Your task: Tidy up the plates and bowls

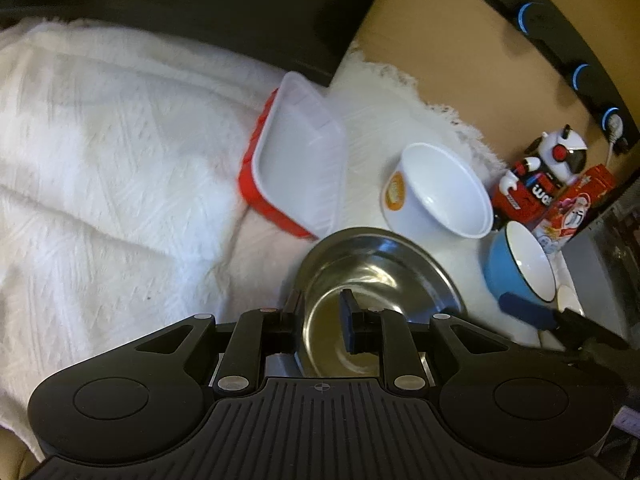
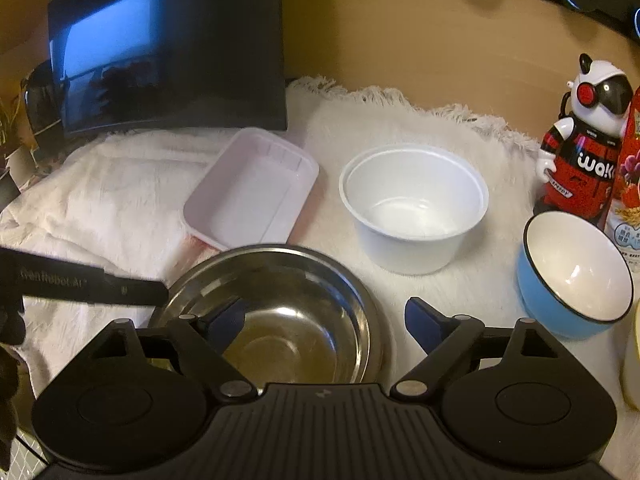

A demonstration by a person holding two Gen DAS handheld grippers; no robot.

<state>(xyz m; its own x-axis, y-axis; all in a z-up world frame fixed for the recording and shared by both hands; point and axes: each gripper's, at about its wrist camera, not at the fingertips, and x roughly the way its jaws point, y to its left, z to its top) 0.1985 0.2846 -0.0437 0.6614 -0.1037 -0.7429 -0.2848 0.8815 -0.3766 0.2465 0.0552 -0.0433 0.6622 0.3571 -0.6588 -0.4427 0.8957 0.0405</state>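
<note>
A steel bowl (image 1: 380, 264) sits on white fluffy cloth right in front of both grippers. My left gripper (image 1: 320, 320) is shut on its left rim, one finger inside the bowl and one outside. In the right wrist view the steel bowl (image 2: 288, 292) lies low in the middle. My right gripper (image 2: 324, 320) stands open and wide, its left pad inside the bowl and its right pad outside, neither pressing on the right rim. Behind stand a white plastic bowl (image 2: 412, 208) and a blue bowl with a white inside (image 2: 572, 276). A white tray (image 2: 252, 188) rests on a red container.
A toy robot figure (image 2: 588, 140) and a red carton (image 2: 628, 184) stand at the right, close behind the blue bowl. A black monitor (image 2: 172, 48) rises at the back left. A cream object (image 2: 632, 360) shows at the right edge. The cloth (image 1: 100, 140) spreads wide on the left.
</note>
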